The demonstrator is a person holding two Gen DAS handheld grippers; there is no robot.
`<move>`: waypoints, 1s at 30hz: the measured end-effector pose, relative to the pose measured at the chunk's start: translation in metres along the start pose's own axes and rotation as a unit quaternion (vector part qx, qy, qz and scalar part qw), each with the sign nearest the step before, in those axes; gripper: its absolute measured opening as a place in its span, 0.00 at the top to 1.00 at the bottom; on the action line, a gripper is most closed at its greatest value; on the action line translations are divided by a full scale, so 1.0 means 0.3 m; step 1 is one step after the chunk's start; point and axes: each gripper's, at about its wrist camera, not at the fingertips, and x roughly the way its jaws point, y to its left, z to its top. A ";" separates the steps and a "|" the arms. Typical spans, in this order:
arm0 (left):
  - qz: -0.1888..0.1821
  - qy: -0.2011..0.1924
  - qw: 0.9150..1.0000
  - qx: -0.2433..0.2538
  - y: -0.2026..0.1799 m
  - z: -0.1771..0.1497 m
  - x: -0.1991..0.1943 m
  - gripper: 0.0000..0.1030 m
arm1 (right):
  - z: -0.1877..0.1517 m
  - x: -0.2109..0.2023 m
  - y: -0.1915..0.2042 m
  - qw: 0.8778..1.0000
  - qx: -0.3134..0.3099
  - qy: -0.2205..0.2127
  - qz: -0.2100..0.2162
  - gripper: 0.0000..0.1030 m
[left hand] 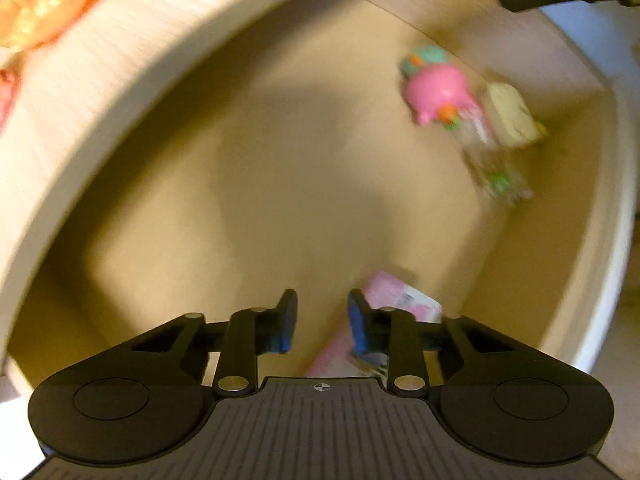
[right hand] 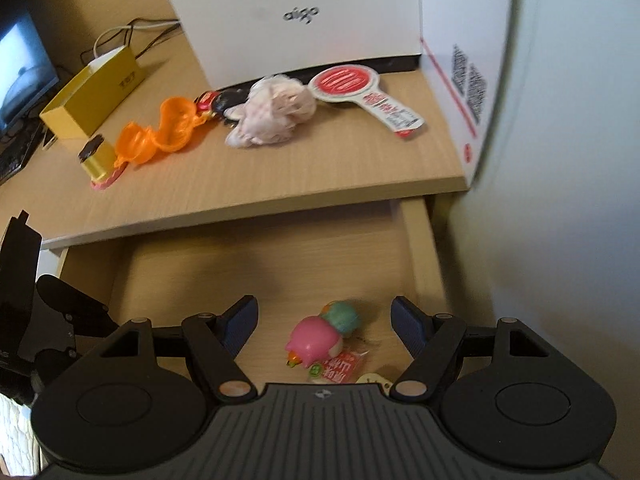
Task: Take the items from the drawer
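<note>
Drawer (right hand: pixel 248 264) of pale wood stands pulled out below the desk top. Right gripper (right hand: pixel 325 330) hangs over its right end, jaws apart and empty, with the pink plastic toy bird (right hand: pixel 314 344) directly below the gap. Left gripper (left hand: pixel 322 322) points down into the drawer's other end, jaws part-way apart; the flat pink packet (left hand: pixel 394 294) lies just beside its right finger, contact unclear through blur. Advice: centre each gripper over its item before closing.
</note>
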 end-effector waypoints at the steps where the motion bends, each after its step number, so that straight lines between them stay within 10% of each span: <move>1: 0.002 -0.005 1.000 -0.013 0.015 0.000 -0.004 0.72 | 0.008 -0.002 -0.005 1.000 0.004 -0.001 0.001 0.28; 12: -0.017 -0.050 0.984 -0.170 0.135 -0.134 -0.151 0.72 | 0.020 0.165 0.049 0.987 0.064 0.111 0.101 0.28; 17: 0.019 -0.099 0.964 -0.244 0.183 -0.205 -0.215 0.72 | -0.030 0.349 0.312 0.964 -0.018 0.231 0.132 0.28; 22: 0.046 -0.135 0.949 -0.282 0.193 -0.244 -0.236 0.72 | -0.090 0.472 0.501 0.946 -0.134 0.286 0.075 0.29; 27: 0.040 -0.162 0.939 -0.301 0.175 -0.274 -0.251 0.72 | -0.054 0.486 0.498 0.937 -0.107 0.303 0.134 0.78; 30: 0.038 -0.158 0.938 -0.307 0.169 -0.279 -0.246 0.72 | -0.031 0.462 0.514 0.938 -0.102 0.286 0.165 0.87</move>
